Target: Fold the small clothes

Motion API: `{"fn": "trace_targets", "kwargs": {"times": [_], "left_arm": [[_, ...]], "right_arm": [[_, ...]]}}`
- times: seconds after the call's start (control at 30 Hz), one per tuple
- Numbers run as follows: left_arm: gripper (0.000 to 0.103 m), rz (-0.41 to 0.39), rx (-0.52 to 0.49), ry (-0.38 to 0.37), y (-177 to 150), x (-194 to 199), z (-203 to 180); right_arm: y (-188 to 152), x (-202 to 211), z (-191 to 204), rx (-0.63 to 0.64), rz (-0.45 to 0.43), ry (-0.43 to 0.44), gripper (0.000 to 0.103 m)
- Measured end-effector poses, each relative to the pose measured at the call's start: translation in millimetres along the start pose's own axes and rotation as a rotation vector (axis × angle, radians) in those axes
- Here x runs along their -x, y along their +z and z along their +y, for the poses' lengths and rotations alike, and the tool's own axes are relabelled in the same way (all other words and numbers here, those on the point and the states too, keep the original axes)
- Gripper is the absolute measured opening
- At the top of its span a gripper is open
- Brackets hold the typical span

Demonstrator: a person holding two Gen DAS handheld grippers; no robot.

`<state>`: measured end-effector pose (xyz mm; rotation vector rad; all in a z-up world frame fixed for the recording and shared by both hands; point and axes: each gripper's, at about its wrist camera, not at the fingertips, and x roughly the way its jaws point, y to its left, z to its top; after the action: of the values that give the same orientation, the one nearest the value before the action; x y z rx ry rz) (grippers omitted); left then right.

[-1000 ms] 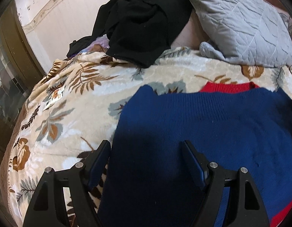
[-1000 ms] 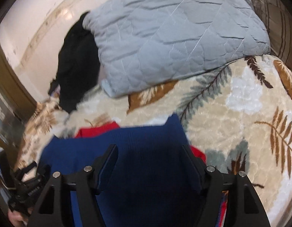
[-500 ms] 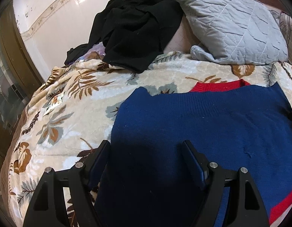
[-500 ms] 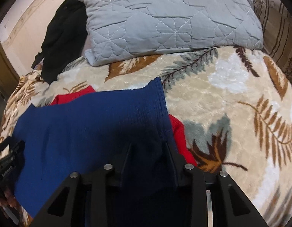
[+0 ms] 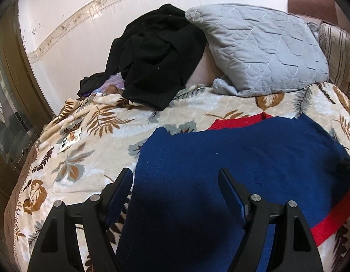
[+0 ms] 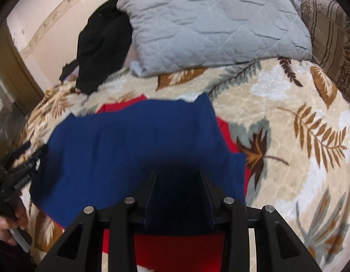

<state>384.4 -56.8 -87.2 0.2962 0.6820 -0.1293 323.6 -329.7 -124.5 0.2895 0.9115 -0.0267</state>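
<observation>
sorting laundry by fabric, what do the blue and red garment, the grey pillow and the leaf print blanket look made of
Blue and red garment: looks like a fine matte knit, with ribbing along the red edge; fibre unclear.
Grey pillow: smooth woven cover, stitched in quilted leaf lines, probably cotton or a blend.
Leaf print blanket: plush, fleece-like pile with a soft sheen, likely synthetic.

Navy blue knit garment with red trim on a cream blanket printed with brown and grey-blue leaves; pale grey quilted pillow; black clothing over something possibly lilac.
</observation>
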Motion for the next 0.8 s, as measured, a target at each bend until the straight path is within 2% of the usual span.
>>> {"fn": "trace_targets", "kwargs": {"times": [0.17,0.4,0.6,0.8], "left_arm": [[0.078,-0.008,-0.006,0.003,-5.2,10.8,-1.0],[0.078,0.022,0.004,0.005,-21.2,19.0,1.3],[0.078,0.078,0.036,0.031,-41.4,20.3,11.5],[0.078,0.165,0.079,0.076,-60.4,6.6,25.6]], "right_arm": [[-13.0,-12.3,1.9,0.006,0.076,-0.013,0.045],[-31.5,-12.7,5.6,0.027,0.113,-0.028,0.049],[-31.7,-4.4,2.0,-0.01,0.099,0.0,0.049],[-28.2,17.6,24.2,0.031,0.002,0.086,0.049]]}}
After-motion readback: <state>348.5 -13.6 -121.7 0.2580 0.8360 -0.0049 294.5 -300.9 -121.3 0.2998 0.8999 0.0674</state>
